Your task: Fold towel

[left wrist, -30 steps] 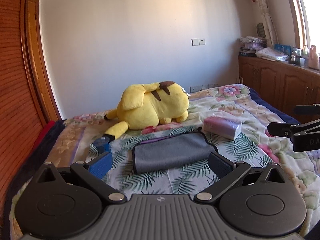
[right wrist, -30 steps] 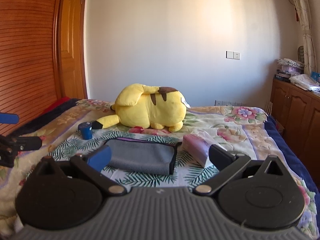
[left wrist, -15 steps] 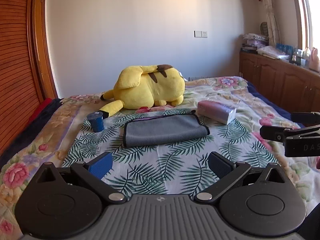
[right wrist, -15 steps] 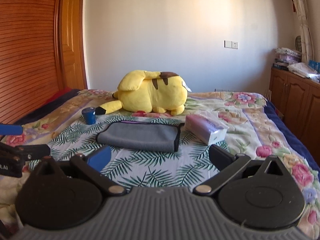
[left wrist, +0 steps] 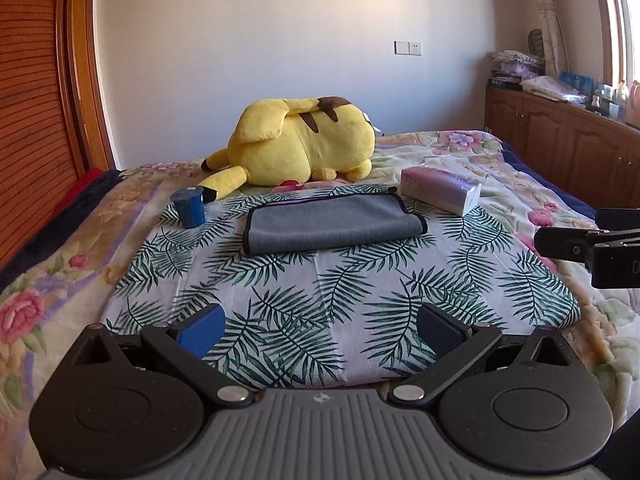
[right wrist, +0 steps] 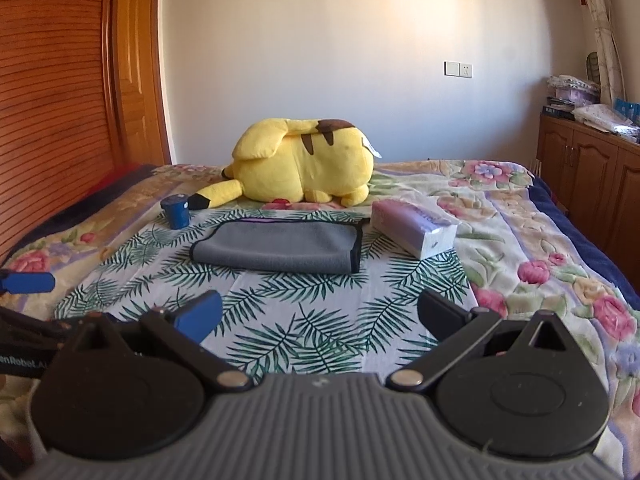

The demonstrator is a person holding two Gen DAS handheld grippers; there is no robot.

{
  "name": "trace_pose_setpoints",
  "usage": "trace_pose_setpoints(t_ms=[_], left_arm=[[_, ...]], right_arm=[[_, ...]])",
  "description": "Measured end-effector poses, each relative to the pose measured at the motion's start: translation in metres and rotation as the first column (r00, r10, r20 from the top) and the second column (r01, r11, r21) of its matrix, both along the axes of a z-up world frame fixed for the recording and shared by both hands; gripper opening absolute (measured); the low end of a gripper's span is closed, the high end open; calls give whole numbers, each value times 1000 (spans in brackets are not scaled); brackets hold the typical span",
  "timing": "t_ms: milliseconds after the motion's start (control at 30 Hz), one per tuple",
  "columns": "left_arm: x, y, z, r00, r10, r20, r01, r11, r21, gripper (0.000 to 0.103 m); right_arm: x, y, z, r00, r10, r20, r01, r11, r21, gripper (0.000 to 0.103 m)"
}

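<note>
Grey towel (left wrist: 334,222) lies folded flat on the palm-leaf cloth (left wrist: 320,292) spread over the flowered bedcover (left wrist: 44,280). Dark trim runs along its edges; a thin purple line shows at the far edge. In the right wrist view the towel (right wrist: 278,246) sits centre frame, its dark-trimmed short end toward the tissue pack.

Left gripper (left wrist: 318,330): jaws spread wide, blue pads apart, nothing between them. It hangs over the near part of the leaf cloth, well short of the towel.

Right gripper (right wrist: 318,314): jaws likewise spread wide and empty, also over the near cloth, apart from the towel. Its dark fingers (left wrist: 568,246) show at the right edge of the left wrist view; a blue pad of the left gripper (right wrist: 28,282) shows at the left edge of the right wrist view.

Around the towel: small blue cup (left wrist: 189,211) to its left, apart from it; purple-and-white tissue pack (left wrist: 440,190) just beside its right far corner; yellow plush toy (left wrist: 300,146) lying behind it, tail reaching toward the cup.

Room: wooden door (right wrist: 136,64) at left, wooden cabinets (left wrist: 560,152) at right with clutter on top, wall switch (left wrist: 407,48) on the pale back wall.
</note>
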State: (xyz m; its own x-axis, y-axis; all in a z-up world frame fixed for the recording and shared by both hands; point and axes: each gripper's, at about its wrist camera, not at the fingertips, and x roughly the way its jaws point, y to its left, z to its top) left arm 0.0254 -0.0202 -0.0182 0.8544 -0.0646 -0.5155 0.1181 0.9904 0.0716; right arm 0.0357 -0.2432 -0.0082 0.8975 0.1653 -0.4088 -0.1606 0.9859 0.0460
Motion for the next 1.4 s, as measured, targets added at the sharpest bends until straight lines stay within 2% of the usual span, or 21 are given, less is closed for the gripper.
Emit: trace_pose_setpoints(t_ms=[533, 667, 967, 1400], left_arm=[[-1, 14, -11, 998, 52, 33, -51, 998, -34, 87], [-3, 13, -10, 997, 52, 53, -51, 998, -20, 87], [-10, 10, -5, 994, 39, 103, -38, 999, -12, 87], [-18, 10, 4, 983, 52, 178, -52, 999, -8, 87]], right_arm=[[-1, 7, -12, 1000, 5, 12, -4, 999, -54, 103], [-2, 8, -11, 1000, 11, 23, -10, 998, -63, 103], [-4, 4, -10, 999, -1, 37, 2, 999, -39, 103], [-10, 0, -5, 994, -15, 105, 17, 1000, -17, 103]])
